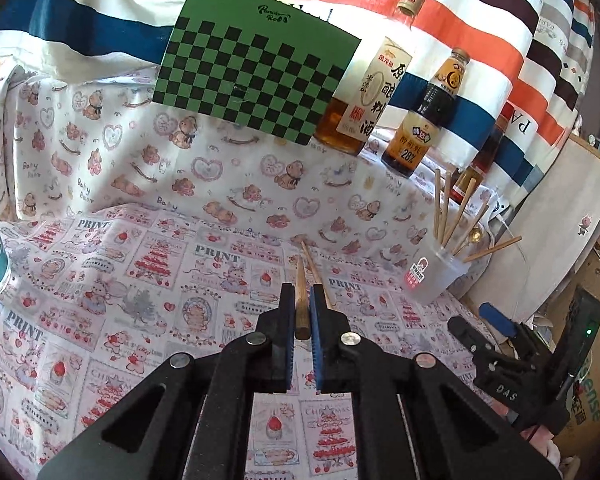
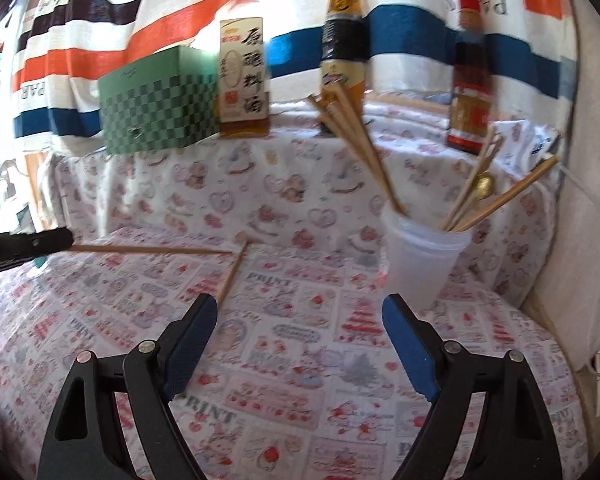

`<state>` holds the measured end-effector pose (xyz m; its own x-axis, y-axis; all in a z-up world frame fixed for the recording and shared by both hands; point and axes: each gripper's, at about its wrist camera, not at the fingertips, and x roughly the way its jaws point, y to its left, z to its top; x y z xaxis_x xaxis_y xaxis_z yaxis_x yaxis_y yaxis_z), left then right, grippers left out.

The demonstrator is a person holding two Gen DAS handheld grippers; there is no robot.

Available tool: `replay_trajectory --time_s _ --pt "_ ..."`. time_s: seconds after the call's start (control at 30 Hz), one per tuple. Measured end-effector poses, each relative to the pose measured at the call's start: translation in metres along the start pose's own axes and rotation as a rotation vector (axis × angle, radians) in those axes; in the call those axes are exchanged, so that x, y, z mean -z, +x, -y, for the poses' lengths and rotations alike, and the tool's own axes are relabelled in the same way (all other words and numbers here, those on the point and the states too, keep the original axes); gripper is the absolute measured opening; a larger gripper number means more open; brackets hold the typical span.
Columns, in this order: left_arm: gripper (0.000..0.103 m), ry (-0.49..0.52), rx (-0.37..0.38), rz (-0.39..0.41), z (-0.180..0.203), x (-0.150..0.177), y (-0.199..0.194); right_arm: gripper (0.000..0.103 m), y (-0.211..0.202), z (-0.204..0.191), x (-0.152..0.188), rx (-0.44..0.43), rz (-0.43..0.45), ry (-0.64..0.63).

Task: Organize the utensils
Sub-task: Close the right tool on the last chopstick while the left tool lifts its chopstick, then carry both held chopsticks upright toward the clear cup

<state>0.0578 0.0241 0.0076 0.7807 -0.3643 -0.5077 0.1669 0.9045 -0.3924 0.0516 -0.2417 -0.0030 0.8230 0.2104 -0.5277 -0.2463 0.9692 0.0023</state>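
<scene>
Pinching one wooden chopstick (image 1: 301,304) above the printed tablecloth (image 1: 140,280), the left gripper (image 1: 301,320) worked while the right gripper (image 2: 300,340) hung spread apart; a second chopstick (image 2: 232,272) lay nearby, others stood in the plastic cup (image 2: 420,264).

One wooden chopstick (image 1: 302,304) pinched level, another (image 2: 232,276) flat beside the utensil-filled cup (image 2: 424,256).

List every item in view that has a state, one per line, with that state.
left gripper: shut on a chopstick
held chopstick: clamped between the pads, pointing forward
loose chopstick: lying flat on the cloth
right gripper: open, holding nothing
plastic cup: upright, holding several chopsticks and a gold spoon
cooking wine bottle: upright, capped
dark sauce bottle: upright, capped
</scene>
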Motion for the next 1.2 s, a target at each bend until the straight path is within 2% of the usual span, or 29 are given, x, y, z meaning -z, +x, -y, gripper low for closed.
replay_trajectory --time_s 0.03,0.07,0.1,0.13,0.17,0.23,0.43,0.47,0.53,0.6,0.67,0.73,0.8,0.83,0.93,1.07,1.2 --pt "0.006 0.017 -0.032 0.02 0.003 0.001 -0.003 0.086 0.004 -0.004 0.002 -0.067 -0.036 -0.007" --pt "0.006 0.044 -0.09 0.051 0.008 0.002 -0.006 0.079 0.008 -0.01 0.004 -0.125 -0.069 -0.019" --pt "0.006 0.071 -0.153 0.091 0.012 0.003 -0.009 0.074 0.011 -0.018 0.008 -0.161 -0.09 -0.026" --pt "0.006 0.094 -0.203 0.126 0.015 0.005 -0.011 0.073 0.014 -0.025 0.011 -0.187 -0.113 -0.035" --pt "0.006 0.109 -0.221 0.138 0.016 0.006 -0.011 0.072 0.019 -0.034 0.014 -0.209 -0.147 -0.052" --pt "0.006 0.119 -0.221 0.139 0.015 0.005 -0.01 0.062 0.028 -0.05 0.021 -0.241 -0.212 -0.089" --pt "0.006 0.108 -0.216 0.139 0.011 0.004 -0.011 0.061 0.037 -0.077 0.036 -0.263 -0.267 -0.138" --pt "0.006 0.104 -0.213 0.14 0.011 0.004 -0.012 0.061 0.039 -0.079 0.037 -0.238 -0.27 -0.143" --pt "0.006 0.099 -0.207 0.141 0.012 0.004 -0.013 0.06 0.045 -0.085 0.04 -0.126 -0.281 -0.161" --pt "0.006 0.09 -0.206 0.152 0.012 0.005 -0.015 0.047 0.05 -0.087 0.042 -0.123 -0.308 -0.157" --pt "0.006 0.096 -0.198 0.159 0.013 0.005 -0.018 0.042 0.054 -0.082 0.042 -0.132 -0.332 -0.136" --pt "0.006 0.102 -0.192 0.167 0.015 0.005 -0.019 0.032 0.054 -0.077 0.042 -0.129 -0.331 -0.115" --pt "0.006 0.109 -0.185 0.172 0.016 0.006 -0.019 0.014 0.053 -0.071 0.041 -0.111 -0.33 -0.107" --pt "0.006 0.114 -0.18 0.176 0.017 0.006 -0.02 0.011 0.053 -0.066 0.041 -0.111 -0.332 -0.092" --pt "0.006 0.12 -0.191 0.198 0.021 0.007 -0.024 0.009 0.053 -0.056 0.038 -0.123 -0.318 -0.045" --pt "0.006 0.134 -0.161 0.253 0.025 0.008 -0.035 0.008 0.03 -0.037 0.022 -0.122 -0.197 0.023" --pt "0.006 0.13 -0.151 0.272 0.025 0.008 -0.039 0.008 0.001 -0.018 0.007 -0.124 -0.076 0.092"
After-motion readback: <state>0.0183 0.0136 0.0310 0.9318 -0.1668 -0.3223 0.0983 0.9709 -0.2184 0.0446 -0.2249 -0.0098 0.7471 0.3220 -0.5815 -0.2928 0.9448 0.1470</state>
